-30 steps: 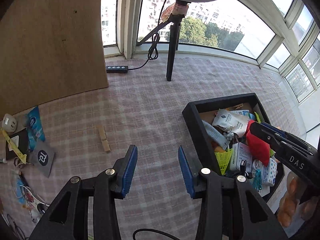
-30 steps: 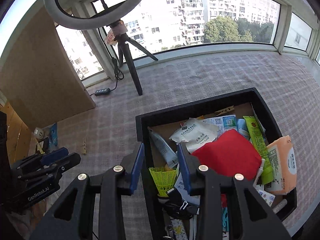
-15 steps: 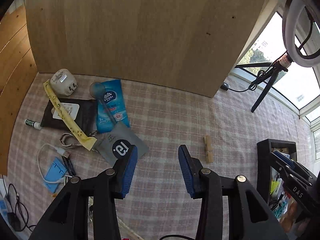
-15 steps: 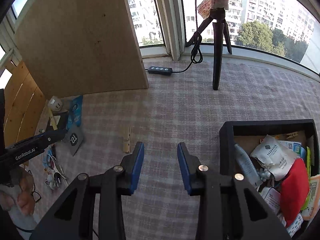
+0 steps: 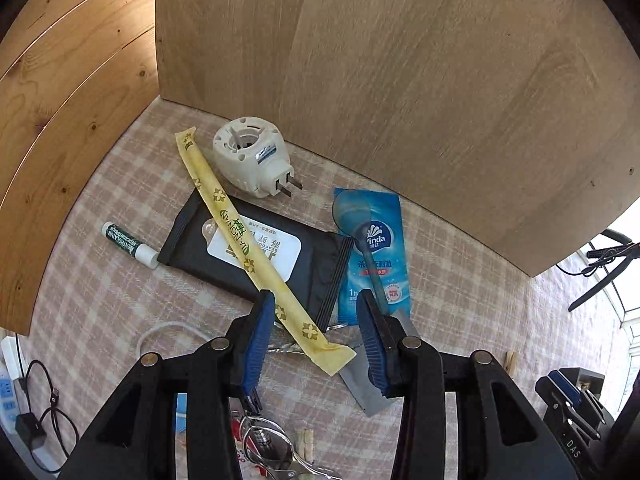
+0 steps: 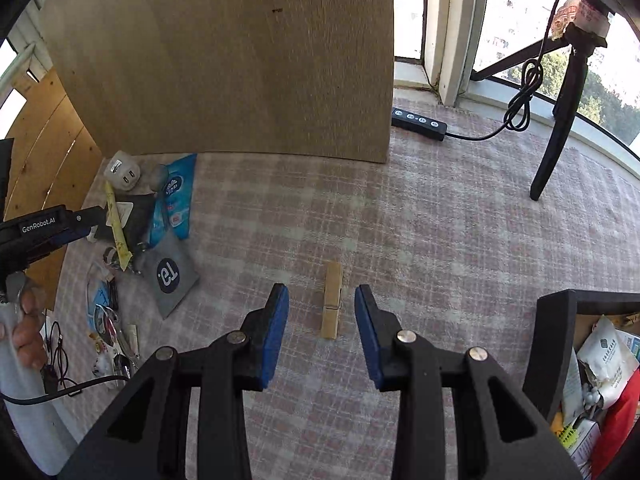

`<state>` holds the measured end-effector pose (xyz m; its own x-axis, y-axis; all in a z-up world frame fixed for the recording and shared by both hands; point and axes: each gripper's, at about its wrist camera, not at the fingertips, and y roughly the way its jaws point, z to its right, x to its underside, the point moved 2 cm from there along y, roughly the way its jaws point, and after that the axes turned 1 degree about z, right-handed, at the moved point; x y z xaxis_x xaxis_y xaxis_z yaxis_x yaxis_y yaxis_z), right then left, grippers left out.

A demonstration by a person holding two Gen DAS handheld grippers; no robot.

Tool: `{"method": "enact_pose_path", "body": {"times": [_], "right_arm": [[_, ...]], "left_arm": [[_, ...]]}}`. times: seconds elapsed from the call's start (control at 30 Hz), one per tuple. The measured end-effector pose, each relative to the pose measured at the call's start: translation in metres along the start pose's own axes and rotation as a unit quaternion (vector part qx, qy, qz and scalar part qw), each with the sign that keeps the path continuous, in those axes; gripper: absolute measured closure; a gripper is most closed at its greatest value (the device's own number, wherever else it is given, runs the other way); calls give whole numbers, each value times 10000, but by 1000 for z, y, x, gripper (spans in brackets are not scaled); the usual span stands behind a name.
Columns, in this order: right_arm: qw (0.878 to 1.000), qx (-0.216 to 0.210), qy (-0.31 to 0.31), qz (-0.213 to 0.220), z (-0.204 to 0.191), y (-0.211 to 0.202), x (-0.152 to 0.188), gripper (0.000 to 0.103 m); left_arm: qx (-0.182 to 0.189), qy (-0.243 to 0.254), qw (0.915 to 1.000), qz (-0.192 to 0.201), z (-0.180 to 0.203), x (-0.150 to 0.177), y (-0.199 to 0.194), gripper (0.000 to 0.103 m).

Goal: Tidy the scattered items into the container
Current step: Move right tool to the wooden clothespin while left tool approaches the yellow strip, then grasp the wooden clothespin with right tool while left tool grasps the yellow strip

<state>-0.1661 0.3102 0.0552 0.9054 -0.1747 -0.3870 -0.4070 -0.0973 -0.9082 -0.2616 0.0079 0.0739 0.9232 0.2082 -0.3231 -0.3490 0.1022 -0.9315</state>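
Note:
My left gripper [image 5: 316, 312] is open above a yellow paper chopstick sleeve [image 5: 248, 252] that lies across a black wet-wipe pack [image 5: 260, 252]. Beside them lie a blue Vinda sachet [image 5: 376, 256] with a translucent spoon on it, a white plug-in device [image 5: 252, 156], a green lip balm tube [image 5: 128, 244] and a grey sachet [image 5: 364, 380]. My right gripper [image 6: 322, 312] is open, low over the checked cloth, with a wooden clothespin [image 6: 332, 304] between its fingers. The black container [image 6: 556, 344], full of items, stands at the right.
A wooden board [image 6: 240, 60] stands behind the pile. A ring-light tripod [image 6: 560, 100] and its cable remote [image 6: 418, 122] stand near the window. Cables, a metal clip [image 5: 268, 440] and a white power strip [image 5: 8, 376] lie at the cloth's left edge.
Both grippers swung left, away from the container. The left one came down over the pile of items; the right one came down around the clothespin. Both stayed open.

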Motion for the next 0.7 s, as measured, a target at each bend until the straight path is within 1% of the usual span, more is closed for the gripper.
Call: {"method": "enact_pose_path", "body": {"times": [0.2, 0.37, 0.5, 0.6, 0.7], "right_arm": [[9996, 14, -105, -243, -9, 28, -8, 69], [9991, 89, -117, -408, -8, 46, -12, 69], [9986, 136, -136, -502, -7, 57, -15, 69], [9983, 182, -165, -520, -8, 63, -17, 69], [9983, 226, -198, -501, -8, 64, -19, 69]], "left_arm": [[-125, -115, 9998, -116, -11, -11, 20, 63], [-237, -172, 9993, -234, -15, -18, 39, 63], [-419, -159, 9984, -348, -17, -19, 56, 63], [-602, -90, 9978, -260, -16, -20, 59, 63], [-613, -108, 9978, -240, -16, -20, 59, 63]]}}
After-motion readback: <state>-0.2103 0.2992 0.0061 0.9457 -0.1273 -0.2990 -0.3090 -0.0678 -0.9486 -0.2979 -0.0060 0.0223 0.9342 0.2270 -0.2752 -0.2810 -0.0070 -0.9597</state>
